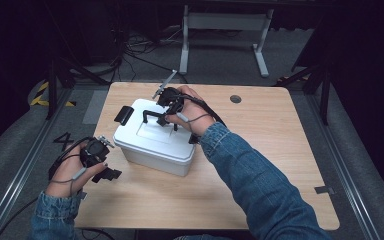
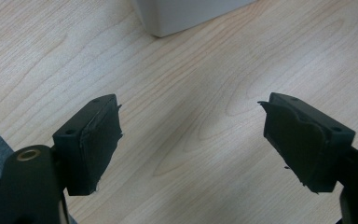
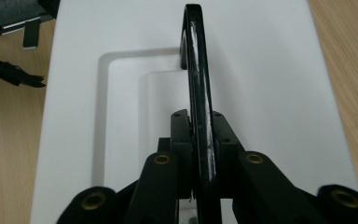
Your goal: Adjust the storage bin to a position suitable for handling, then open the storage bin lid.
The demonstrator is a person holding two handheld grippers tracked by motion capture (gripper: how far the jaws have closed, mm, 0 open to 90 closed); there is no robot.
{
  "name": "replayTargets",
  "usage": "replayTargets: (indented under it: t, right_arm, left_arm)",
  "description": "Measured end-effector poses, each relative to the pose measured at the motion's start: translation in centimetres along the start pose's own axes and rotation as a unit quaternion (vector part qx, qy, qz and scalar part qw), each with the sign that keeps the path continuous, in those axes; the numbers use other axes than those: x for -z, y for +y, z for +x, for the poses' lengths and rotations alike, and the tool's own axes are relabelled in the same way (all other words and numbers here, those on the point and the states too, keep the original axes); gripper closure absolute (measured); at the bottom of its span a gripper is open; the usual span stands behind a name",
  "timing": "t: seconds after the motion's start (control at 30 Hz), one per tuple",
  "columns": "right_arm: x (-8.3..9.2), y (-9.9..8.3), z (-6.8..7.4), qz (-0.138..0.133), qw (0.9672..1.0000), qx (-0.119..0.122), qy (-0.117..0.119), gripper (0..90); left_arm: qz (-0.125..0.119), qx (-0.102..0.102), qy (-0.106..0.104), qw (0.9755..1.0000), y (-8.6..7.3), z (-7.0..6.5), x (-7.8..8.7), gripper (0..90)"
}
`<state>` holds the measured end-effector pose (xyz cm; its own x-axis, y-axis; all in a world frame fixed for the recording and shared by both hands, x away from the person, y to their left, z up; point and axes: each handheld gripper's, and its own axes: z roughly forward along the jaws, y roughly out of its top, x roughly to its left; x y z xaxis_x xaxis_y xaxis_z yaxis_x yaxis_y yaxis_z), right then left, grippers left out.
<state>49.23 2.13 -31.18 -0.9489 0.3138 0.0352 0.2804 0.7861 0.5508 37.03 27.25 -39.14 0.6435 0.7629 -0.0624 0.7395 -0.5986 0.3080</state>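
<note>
Gripping the white box's point(image 1: 155, 140) black handle point(image 3: 198, 93), your right gripper point(image 3: 200, 135) is pinching it. Your left gripper point(image 2: 191, 144) is hovering near-left, jaws spread.

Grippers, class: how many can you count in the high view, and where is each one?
2. The left gripper hangs open beside the white box; the right gripper is shut on the box's black handle.

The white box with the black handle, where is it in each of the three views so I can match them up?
High view: the white box sits left of centre on the table, between the two hands.
Left gripper view: one corner of it at the top edge, beyond the open jaws.
Right gripper view: its lid spreads across the middle, under the jaws.
Shared landmark: the black handle, clamped by the right gripper.
</note>
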Motion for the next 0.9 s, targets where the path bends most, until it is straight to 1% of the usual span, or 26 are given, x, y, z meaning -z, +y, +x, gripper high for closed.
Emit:
replayTargets:
  t: [0.1,0.2,0.47,0.57,0.67,0.73,0.8,0.87,0.9]
  right_arm:
    - [0.0,0.2,0.4,0.008,0.9998,0.017,-0.002,84.1]
    - [0.0,0.3,0.6,0.014,0.9997,0.019,-0.005,84.3]
    - [0.2,0.4,0.6,0.005,0.9997,0.024,-0.006,84.5]
    - [0.6,0.6,0.7,0.0,0.9996,0.026,-0.006,84.5]
    - [1.4,0.7,0.7,-0.013,0.9995,0.029,-0.008,84.4]
    - [2.0,0.8,0.7,-0.022,0.9995,0.024,-0.006,84.4]
    - [2.7,1.0,0.8,-0.026,0.9993,0.025,-0.004,84.5]
    - [3.5,1.1,0.9,-0.029,0.9992,0.028,-0.006,84.4]
    - [3.9,1.1,1.0,-0.035,0.9989,0.031,-0.008,84.4]
  left_arm:
    - [0.0,-0.002,0.001,1.0,0.0,0.0,0.0,19.7]
    - [-0.003,0.003,0.001,1.0,0.0,0.0,0.0,19.7]
    - [-0.004,0.002,0.0,1.0,0.0,0.1,0.0,19.8]
    - [-0.007,0.006,0.0,1.0,0.1,0.2,0.1,19.8]
    - [-0.01,0.004,0.002,0.9999,0.1,0.2,0.1,19.8]
    - [-0.01,0.009,-0.001,0.9999,0.1,0.2,0.0,19.6]
    - [-0.01,0.005,0.002,0.9999,0.1,0.3,0.1,19.5]
    - [-0.01,0.007,0.002,0.9999,0.2,0.3,0.0,19.6]
    - [-0.011,0.007,0.0,0.9999,0.2,0.3,0.0,19.6]
